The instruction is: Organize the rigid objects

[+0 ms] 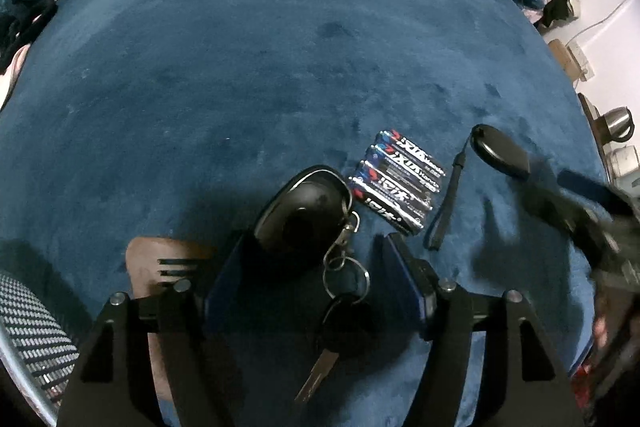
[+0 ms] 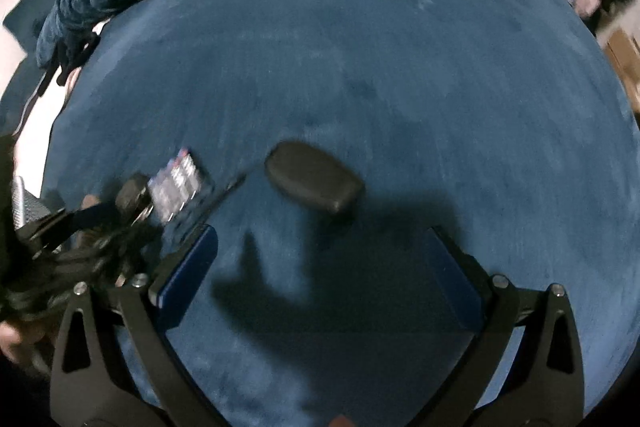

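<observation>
1. Batteries [image 1: 396,183] are my landmark: a shrink-wrapped pack of four, lying flat on the blue plush surface [image 1: 240,67].
2. My left tongs [image 1: 312,267] stand partly apart, the blue pads clear of everything; nothing is gripped.
3. Between those pads, just left of the batteries, lies a black oval key fob [image 1: 300,211]. Its ring [image 1: 346,277] and a black-headed key [image 1: 324,359] trail back from it toward me. The fob's upper edge nearly touches the pack; I cannot tell whether they meet.
4. Right of the batteries lies a thin black wrist strap [image 1: 450,195], running up to a flat black oval case [image 1: 500,151] that rests a little beyond and to the right of the pack.
5. My right tongs [image 2: 320,267] are wide apart and empty over bare plush; the black case [image 2: 314,183] sits just ahead of them, untouched. This view is smeared, so the batteries show only as a blur.
6. Well left of the batteries, a brown slotted wooden spatula [image 1: 160,263] lies partly under my left tongs, with a metal mesh basket [image 1: 32,331] further left.
</observation>
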Demonstrator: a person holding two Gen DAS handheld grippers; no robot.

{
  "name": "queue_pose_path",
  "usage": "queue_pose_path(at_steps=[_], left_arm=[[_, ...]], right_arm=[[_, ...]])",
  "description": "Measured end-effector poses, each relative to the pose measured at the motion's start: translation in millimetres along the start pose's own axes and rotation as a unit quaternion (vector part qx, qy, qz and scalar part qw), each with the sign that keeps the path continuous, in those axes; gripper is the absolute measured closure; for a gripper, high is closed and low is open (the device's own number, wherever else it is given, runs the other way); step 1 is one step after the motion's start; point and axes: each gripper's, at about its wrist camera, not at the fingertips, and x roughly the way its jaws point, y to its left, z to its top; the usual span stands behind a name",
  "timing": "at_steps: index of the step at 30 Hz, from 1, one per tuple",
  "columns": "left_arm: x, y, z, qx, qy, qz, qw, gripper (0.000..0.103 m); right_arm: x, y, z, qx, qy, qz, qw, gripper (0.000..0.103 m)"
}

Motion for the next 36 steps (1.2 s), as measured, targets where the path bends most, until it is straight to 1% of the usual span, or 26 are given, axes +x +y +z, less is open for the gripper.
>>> queue_pose_path(at_steps=[2, 5, 6, 7, 8, 9, 10, 12, 14, 16, 19, 21, 23, 24, 26, 27, 28, 31, 33, 35, 36], left_arm=[[-6, 5, -4, -0.001, -0.005, -0.001, 1.0000, 0.032], [-12, 4, -4, 0.002, -0.010, 0.001, 0.9999, 0.032], [-14, 6, -4, 0.003, -0.011, 0.003, 0.9999, 0.032], [-14, 7, -4, 0.004, -0.011, 0.004, 0.9999, 0.032], [-15, 8, -2, 0.006, -0.010, 0.006, 0.9999, 0.032], [-16, 9, -1, 0.006, -0.010, 0.006, 0.9999, 0.032], [-16, 8, 1, 0.008, -0.010, 0.005, 0.9999, 0.032], [-11, 4, 5, 0.018, -0.005, 0.001, 0.9998, 0.032], [-7, -1, 7, 0.038, 0.000, 0.002, 0.9993, 0.033], [0, -7, 9, 0.057, 0.009, 0.001, 0.9983, 0.033], [10, -18, 8, 0.084, 0.021, 0.024, 0.9960, 0.033], [10, -18, 5, 0.081, 0.025, 0.030, 0.9959, 0.039], [8, -15, 3, 0.056, 0.042, 0.018, 0.9974, 0.053], [7, -13, 0, 0.048, 0.050, 0.013, 0.9975, 0.055], [4, -13, -5, 0.045, 0.058, 0.007, 0.9973, 0.057], [2, -13, -7, 0.045, 0.057, 0.007, 0.9973, 0.057], [0, -12, -8, 0.045, 0.056, 0.007, 0.9974, 0.057], [-4, -9, -8, 0.040, 0.047, 0.007, 0.9981, 0.057], [-2, -8, -4, 0.033, 0.044, 0.007, 0.9985, 0.057], [1, -7, -1, 0.032, 0.042, 0.010, 0.9986, 0.056], [4, -9, 1, 0.033, 0.040, 0.012, 0.9986, 0.054]], right_arm=[[14, 1, 14, -0.020, 0.011, -0.003, 1.000, 0.000], [30, 5, 25, -0.044, 0.031, 0.011, 0.998, 0.003], [35, 8, 27, -0.053, 0.039, 0.009, 0.998, 0.010], [40, 11, 27, -0.063, 0.047, 0.000, 0.997, 0.025], [42, 14, 27, -0.073, 0.050, -0.010, 0.996, 0.034], [39, 17, 25, -0.078, 0.043, -0.011, 0.996, 0.044], [34, 20, 21, -0.080, 0.035, -0.006, 0.996, 0.052], [29, 23, 13, -0.080, 0.035, 0.014, 0.996, 0.068], [21, 26, -2, -0.079, 0.030, 0.017, 0.996, 0.068], [17, 27, -15, -0.068, 0.036, 0.033, 0.996, 0.068], [13, 29, -30, -0.055, 0.045, 0.058, 0.996, 0.068], [10, 29, -36, -0.048, 0.046, 0.069, 0.995, 0.068], [7, 28, -35, -0.042, 0.044, 0.077, 0.995, 0.066], [6, 30, -34, -0.037, 0.042, 0.078, 0.995, 0.065], [6, 31, -30, -0.026, 0.036, 0.071, 0.996, 0.062], [6, 32, -27, -0.022, 0.032, 0.069, 0.997, 0.056], [8, 36, -23, -0.019, 0.027, 0.067, 0.997, 0.052], [14, 42, -17, -0.021, 0.029, 0.062, 0.997, 0.052], [25, 48, -17, -0.030, 0.044, 0.043, 0.998, 0.052], [27, 53, -20, -0.042, 0.041, 0.027, 0.998, 0.053], [27, 56, -21, -0.047, 0.037, 0.019, 0.998, 0.054]])
